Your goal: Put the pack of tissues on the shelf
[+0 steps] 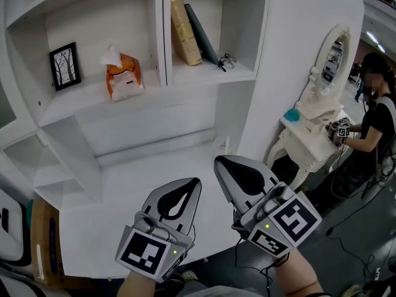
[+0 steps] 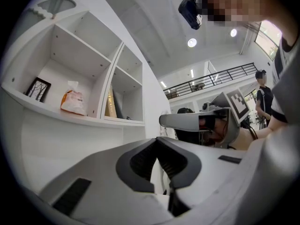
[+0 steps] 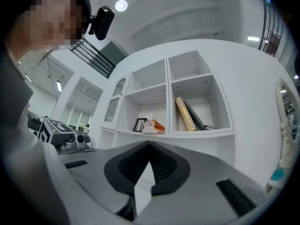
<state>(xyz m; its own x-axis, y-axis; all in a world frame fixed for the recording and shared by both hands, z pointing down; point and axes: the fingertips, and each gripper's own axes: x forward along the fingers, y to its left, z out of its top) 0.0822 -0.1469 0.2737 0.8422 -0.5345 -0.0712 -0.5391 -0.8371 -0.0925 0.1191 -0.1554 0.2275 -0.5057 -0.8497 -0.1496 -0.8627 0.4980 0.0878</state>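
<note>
The pack of tissues (image 1: 124, 76), orange with a white tuft sprouting from its top, sits on the shelf (image 1: 99, 101), in the left-hand compartment of the white wall unit, so the task looks done as things lie. It is well apart from both of your tools, ahead of them and off to the left as you look down. It appears to stand on its base with its long axis roughly upright, leaning a little, its broad face turned toward you. Your left gripper (image 1: 195, 183) is the nearer of the two, since it is on the pack's side. Your right gripper (image 1: 220, 162) is just beside it, further to the right. Both are clenched, jaw tips meeting, with nothing between them. Both point at the lower front of the unit, below the ledge. Counting what is there: one pack of tissues; one small black picture frame (image 1: 65, 65) to its left in the same compartment; two leaning books in the next compartment, a tan book (image 1: 184, 30) and a dark book (image 1: 201, 33); one pair of glasses (image 1: 226, 60) beside them; one white dressing table (image 1: 309, 141) with an oval mirror (image 1: 331, 51) at far right; and one other person (image 1: 377, 116) standing by it.
</note>
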